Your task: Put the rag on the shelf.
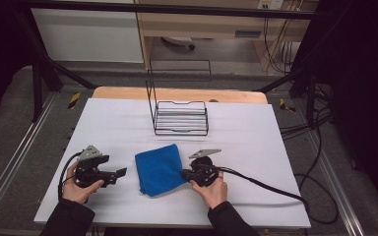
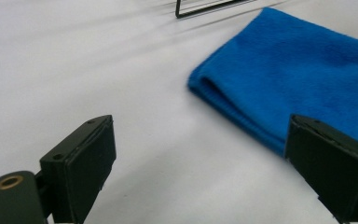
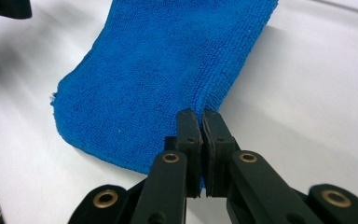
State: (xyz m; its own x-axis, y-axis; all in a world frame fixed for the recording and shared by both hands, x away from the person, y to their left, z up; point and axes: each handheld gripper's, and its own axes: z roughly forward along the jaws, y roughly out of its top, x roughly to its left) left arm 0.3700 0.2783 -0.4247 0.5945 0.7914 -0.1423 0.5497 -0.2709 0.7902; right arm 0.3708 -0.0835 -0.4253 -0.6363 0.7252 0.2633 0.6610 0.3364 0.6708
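Although the blue cloth [image 1: 159, 168] lies folded on the white tabletop [image 1: 256, 147], a little nearer the person's edge than the far one and about midway between the side edges, its right-hand edge is already caught. In the right gripper view the two black jaws of the right gripper [image 3: 201, 122] stand pressed together with the cloth's [image 3: 168, 79] hem pinched between them, and the fabric bunches and rises slightly at the bite. From the high view the same right gripper [image 1: 185, 173] meets the cloth at its right side, with the hand behind it toward the near edge.

The left gripper [image 1: 121, 172] sits just beside the cloth's left edge without touching it. In the left gripper view its jaws [image 2: 200, 158] stand wide apart with nothing between them but bare tabletop, and the cloth's [image 2: 298, 74] rounded fold lies ahead of them and to one side.

Beyond the cloth, toward the far edge and well apart from it, stands an empty black wire rack [image 1: 181, 117] with a tall wire frame rising at its left.

As a judgement: the work is at an early stage. One grip on the cloth is made; the second grip is not yet taken, and the cloth rests mostly flat on the tabletop. Whether it is meant to be unfolded, refolded or carried to the rack cannot be told.
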